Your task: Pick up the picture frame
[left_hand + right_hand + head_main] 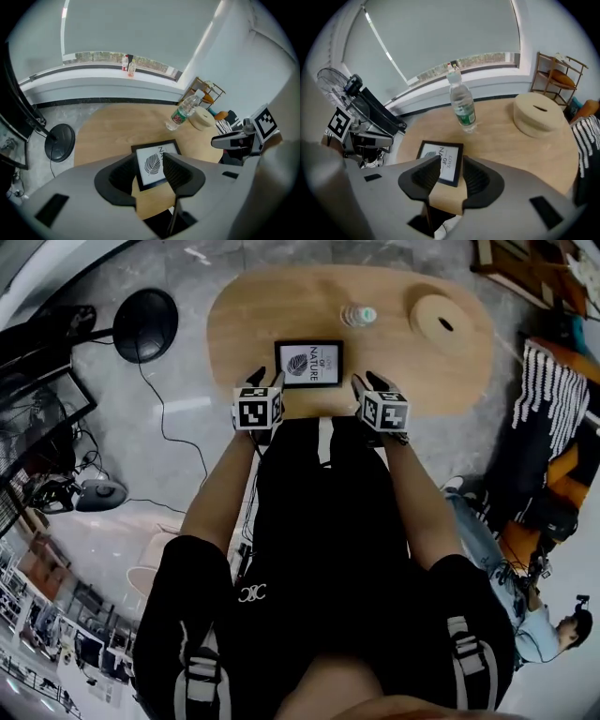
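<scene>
Left gripper [266,381] and right gripper [368,382]: jaws apart, nothing held. Between and just ahead of them, the black-rimmed leaf-print picture frame [308,363] lies flat on the oval wooden table [244,324]. Its long axis apparently runs gripper to gripper, leaf toward the left gripper, lettering toward the right.

one oval wooden table [246,315]. on it, one picture frame [308,364], one plastic water bottle [358,316] and one round beige box [442,322] with a slot in its lid. two grippers: the left gripper [266,381] and the right gripper [367,383], each with one marker cube. one black round stand base [145,324] on the floor. two small bottles [131,69] on the window ledge. one wooden rack [557,70].
</scene>
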### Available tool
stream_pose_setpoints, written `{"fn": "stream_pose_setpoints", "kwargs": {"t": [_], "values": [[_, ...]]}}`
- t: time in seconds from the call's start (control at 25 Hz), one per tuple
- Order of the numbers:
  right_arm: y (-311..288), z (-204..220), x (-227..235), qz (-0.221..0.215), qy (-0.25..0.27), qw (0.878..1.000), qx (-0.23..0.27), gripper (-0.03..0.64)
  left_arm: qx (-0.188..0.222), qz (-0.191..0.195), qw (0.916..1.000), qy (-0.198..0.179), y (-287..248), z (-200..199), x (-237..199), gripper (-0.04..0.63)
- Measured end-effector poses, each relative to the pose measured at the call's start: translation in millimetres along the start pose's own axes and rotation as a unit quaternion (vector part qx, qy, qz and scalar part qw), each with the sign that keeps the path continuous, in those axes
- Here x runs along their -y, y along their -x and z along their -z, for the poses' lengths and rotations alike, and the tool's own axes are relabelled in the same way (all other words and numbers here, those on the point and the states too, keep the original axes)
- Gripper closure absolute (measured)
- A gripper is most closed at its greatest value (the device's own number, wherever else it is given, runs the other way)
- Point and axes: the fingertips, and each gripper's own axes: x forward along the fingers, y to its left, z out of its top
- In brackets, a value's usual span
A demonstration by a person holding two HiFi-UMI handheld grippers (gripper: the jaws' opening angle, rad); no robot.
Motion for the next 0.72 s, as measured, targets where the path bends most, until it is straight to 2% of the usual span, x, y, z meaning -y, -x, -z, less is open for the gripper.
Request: {"fn": "stream_pose_setpoints", "kwargs": {"t": [0.16,0.4,0.56,0.72], "values": [[-38,32,17,0.015,-0.027,0.999,-0.036,0.453,-0.028,0.000,0.9995,-0.013,-57,25,-11,0.405],[-96,52,31,0.018,-0.032,0.998,-0.052,0.457,-0.083,-0.005,0.9964,0.018,-121,80,-38,0.407],[-130,51,36,0.013,-0.006,0.999,-0.046,0.468,-0.081,0.000,0.9964,0.023,-142,90,-45,0.408],[-148,55,38,-0.004,-0.010,0.999,-0.052,0.468,-0.071,0.001,0.9966,0.041,-156,90,-45,0.419]]}}
